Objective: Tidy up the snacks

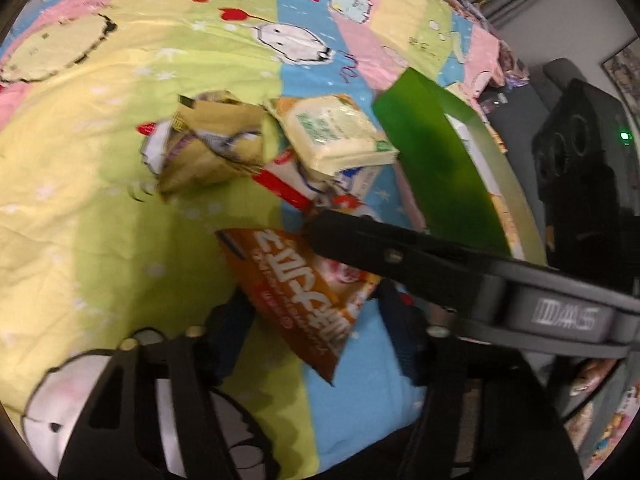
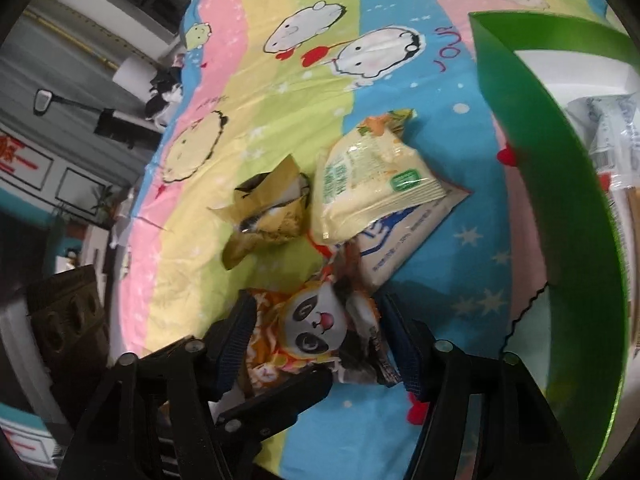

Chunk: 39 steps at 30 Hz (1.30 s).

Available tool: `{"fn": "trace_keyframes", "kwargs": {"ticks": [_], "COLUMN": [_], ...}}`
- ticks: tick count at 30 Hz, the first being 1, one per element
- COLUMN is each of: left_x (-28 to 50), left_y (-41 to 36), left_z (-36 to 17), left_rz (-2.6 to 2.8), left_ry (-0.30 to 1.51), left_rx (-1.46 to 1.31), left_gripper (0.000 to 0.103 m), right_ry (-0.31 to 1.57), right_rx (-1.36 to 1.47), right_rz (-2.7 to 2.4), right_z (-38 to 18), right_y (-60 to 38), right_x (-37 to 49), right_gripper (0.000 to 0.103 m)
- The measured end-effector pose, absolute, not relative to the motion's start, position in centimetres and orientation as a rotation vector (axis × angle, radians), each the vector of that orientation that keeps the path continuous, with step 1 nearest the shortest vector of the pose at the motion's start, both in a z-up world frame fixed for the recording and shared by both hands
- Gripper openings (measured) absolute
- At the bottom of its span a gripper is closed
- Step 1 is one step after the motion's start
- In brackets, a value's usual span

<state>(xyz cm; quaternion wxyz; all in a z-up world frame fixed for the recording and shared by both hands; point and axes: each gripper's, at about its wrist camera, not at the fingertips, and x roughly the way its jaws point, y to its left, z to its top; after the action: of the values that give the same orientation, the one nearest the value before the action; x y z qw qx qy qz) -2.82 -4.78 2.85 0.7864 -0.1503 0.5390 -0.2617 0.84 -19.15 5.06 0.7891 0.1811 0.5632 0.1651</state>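
You are holding the orange packet [image 1: 298,296] between both grippers, apparently pinched; the green box [image 2: 560,208] is lying right, nearer your right gripper [image 2: 316,336] than your left gripper [image 1: 316,316].

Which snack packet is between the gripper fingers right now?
The orange panda packet, between the right gripper fingers. The gold packet and pale yellow packet lie beyond on the bedsheet.

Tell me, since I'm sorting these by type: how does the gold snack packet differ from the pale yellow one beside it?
The gold packet is crumpled and looks torn open at its top; the pale yellow packet is smooth, puffed and looks sealed. The gold packet lies directly on the bedsheet, while the pale yellow packet rests partly on a white and blue packet. The pale yellow packet looks larger. Both lie outside the green box.
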Motion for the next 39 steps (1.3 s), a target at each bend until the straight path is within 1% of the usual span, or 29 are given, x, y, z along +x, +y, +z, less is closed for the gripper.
{"fn": "trace_keyframes", "kwargs": {"ticks": [2, 9, 16, 23, 26, 33, 39], "left_x": [-3.0, -3.4, -3.9, -3.4, -2.6, -0.9, 0.3], "left_y": [-5.1, -5.9, -8.3, -13.4, -16.1, -22.2, -25.6], "left_z": [2.9, 4.5, 8.6, 12.3, 13.0, 12.6, 11.1], "left_rz": [-0.565, -0.544, -0.585, -0.672, -0.728, -0.816, -0.855], "left_ry": [1.155, 1.087, 0.942, 0.833, 0.8, 0.807, 0.844], "left_rx": [-0.311, -0.262, -0.214, -0.134, -0.111, -0.029, 0.006], "left_gripper": [0.052, 0.048, 0.048, 0.047, 0.047, 0.047, 0.047], "right_ry": [1.215, 1.167, 0.984, 0.836, 0.769, 0.717, 0.729], "right_rx": [0.375, 0.346, 0.338, 0.384, 0.42, 0.532, 0.619], "right_rz": [0.351, 0.358, 0.329, 0.247, 0.193, 0.089, 0.03], "right_z": [4.9, 6.2, 11.1, 14.8, 16.0, 15.1, 13.1], "right_y": [-19.0, -18.9, -21.0, -25.9, -28.9, -35.5, -39.3], "right_x": [0.9, 0.2, -1.7, -2.8, -3.1, -3.2, -2.5], "right_gripper": [0.056, 0.054, 0.054, 0.054, 0.054, 0.054, 0.052]}}
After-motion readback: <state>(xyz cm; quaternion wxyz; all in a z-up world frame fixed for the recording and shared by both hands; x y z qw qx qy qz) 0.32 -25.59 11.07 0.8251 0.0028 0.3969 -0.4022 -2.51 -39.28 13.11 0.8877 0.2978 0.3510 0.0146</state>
